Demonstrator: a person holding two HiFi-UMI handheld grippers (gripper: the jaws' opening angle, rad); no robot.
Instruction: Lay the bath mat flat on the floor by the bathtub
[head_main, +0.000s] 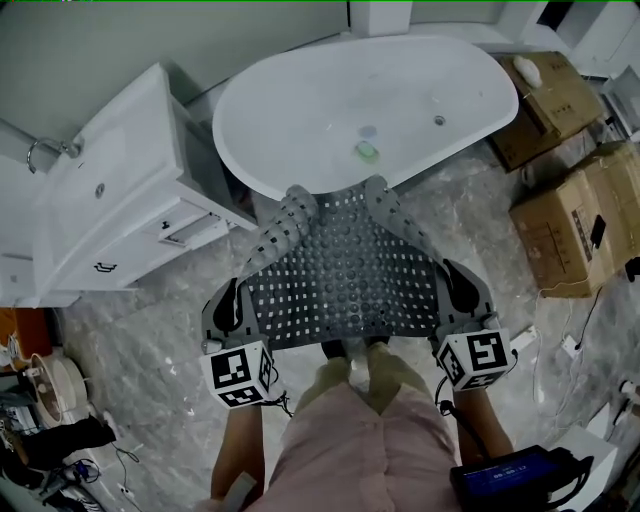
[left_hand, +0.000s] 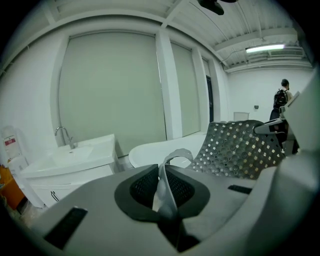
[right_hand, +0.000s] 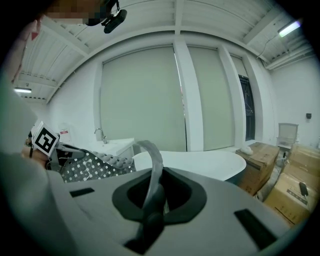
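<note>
bath mat (head_main: 345, 272) held off floor (head_main: 150, 350), spread between both grippers. left gripper (head_main: 228, 308) jaws pinch near-left corner, right gripper (head_main: 462, 292) jaws near-right corner. mat runs forward from jaws, far edge curling at bathtub (head_main: 300, 120) near rim.

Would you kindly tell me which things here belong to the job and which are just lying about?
Job: grey perforated rubber bath mat, in left claw and right claw; white oval bathtub; marbled floor.
Lying about: brown cardboard boxes; white sink cabinet.
</note>
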